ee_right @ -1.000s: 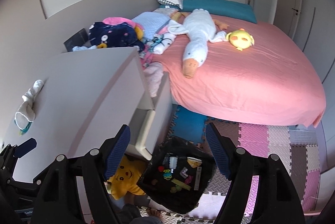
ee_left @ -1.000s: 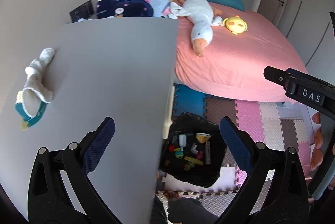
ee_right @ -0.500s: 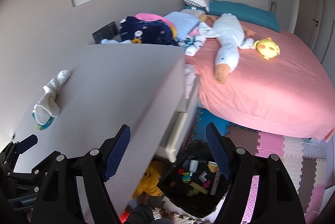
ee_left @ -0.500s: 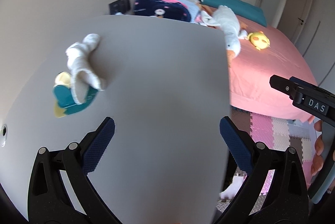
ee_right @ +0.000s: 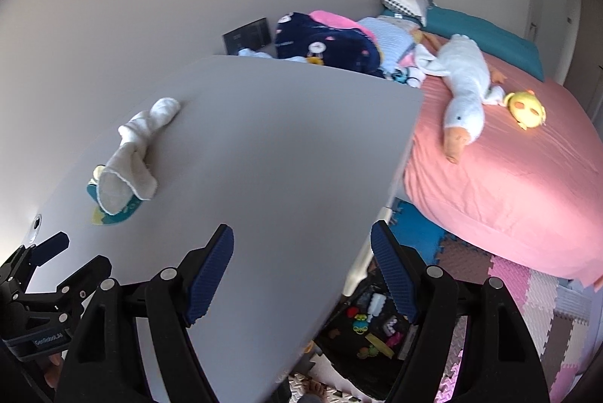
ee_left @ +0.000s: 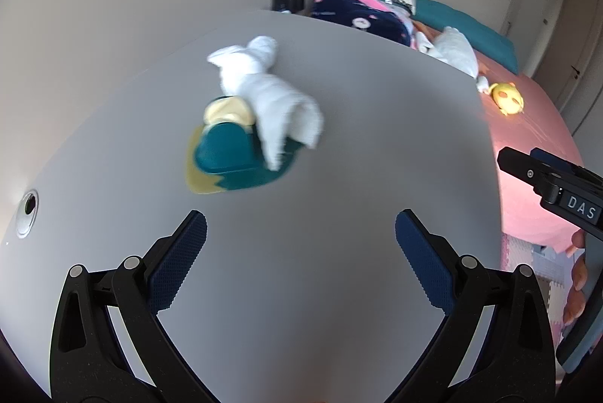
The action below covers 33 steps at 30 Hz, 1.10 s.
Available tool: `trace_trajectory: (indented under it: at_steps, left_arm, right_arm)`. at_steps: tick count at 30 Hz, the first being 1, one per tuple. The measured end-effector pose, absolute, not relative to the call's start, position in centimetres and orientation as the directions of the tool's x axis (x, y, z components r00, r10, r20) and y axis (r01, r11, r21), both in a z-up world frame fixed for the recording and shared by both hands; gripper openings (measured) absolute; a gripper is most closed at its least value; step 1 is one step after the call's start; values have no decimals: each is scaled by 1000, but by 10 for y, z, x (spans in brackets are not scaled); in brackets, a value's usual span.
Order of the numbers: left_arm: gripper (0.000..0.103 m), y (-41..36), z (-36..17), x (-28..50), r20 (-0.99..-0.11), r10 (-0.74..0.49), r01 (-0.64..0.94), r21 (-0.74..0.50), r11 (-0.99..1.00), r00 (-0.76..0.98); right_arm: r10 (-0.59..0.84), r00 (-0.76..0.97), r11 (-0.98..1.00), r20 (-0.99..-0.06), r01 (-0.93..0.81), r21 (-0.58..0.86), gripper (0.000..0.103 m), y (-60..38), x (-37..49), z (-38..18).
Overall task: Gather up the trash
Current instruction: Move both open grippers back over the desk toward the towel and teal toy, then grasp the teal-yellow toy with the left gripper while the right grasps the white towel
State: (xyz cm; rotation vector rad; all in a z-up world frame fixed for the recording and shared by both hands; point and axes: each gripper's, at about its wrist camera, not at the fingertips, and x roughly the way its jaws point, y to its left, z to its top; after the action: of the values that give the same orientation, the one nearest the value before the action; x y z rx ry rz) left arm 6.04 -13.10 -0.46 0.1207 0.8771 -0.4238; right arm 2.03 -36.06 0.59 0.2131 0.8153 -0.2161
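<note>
- The left tongs [ee_left: 300, 236] hang over the grey table [ee_left: 339, 176], jaws spread wide with nothing between them.
- The right tongs [ee_right: 302, 254] hover at the table's near edge, also spread wide and holding nothing.
- A crumpled white tissue [ee_left: 271, 90] lies on the table, draped over a teal and yellow wrapper [ee_left: 230, 158]; both sit ahead of the left tongs, apart from the pads.
- A round silver grommet [ee_left: 27, 213] sits in the table near the wall.
- Beyond the table's far edge is a pink bed [ee_right: 508, 176] carrying a white goose plush [ee_right: 465, 94] and 1 yellow plush [ee_right: 525, 109].
- Below the table's edge, a black bin [ee_right: 377, 331] of small toys stands on the floor.
</note>
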Motion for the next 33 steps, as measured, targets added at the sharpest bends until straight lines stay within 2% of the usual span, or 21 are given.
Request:
trace_trajectory:
  at_steps: [8, 13, 19, 27, 33]
  left_arm:
    - [97, -95, -11, 88, -764, -283, 330, -97, 939, 580]
    - [96, -88, -15, 105, -765, -255, 315, -72, 946, 591]
    - [90, -82, -17, 120, -767, -261, 320, -76, 944, 586]
    - [89, -80, -21, 128, -770, -271, 349, -67, 935, 578]
    - [89, -77, -22, 134, -772, -279, 346, -81, 935, 571]
  right_arm:
    - [-59, 681, 970, -730, 211, 119, 76, -332, 52, 9]
    - [-18, 694, 977, -720, 164, 134, 76, -311, 77, 17]
    - [31, 699, 985, -715, 99, 140, 76, -281, 110, 23]
    - [158, 627, 978, -763, 8, 209, 76, -246, 165, 9]
    - [171, 581, 977, -796, 6, 213, 71, -234, 193, -8]
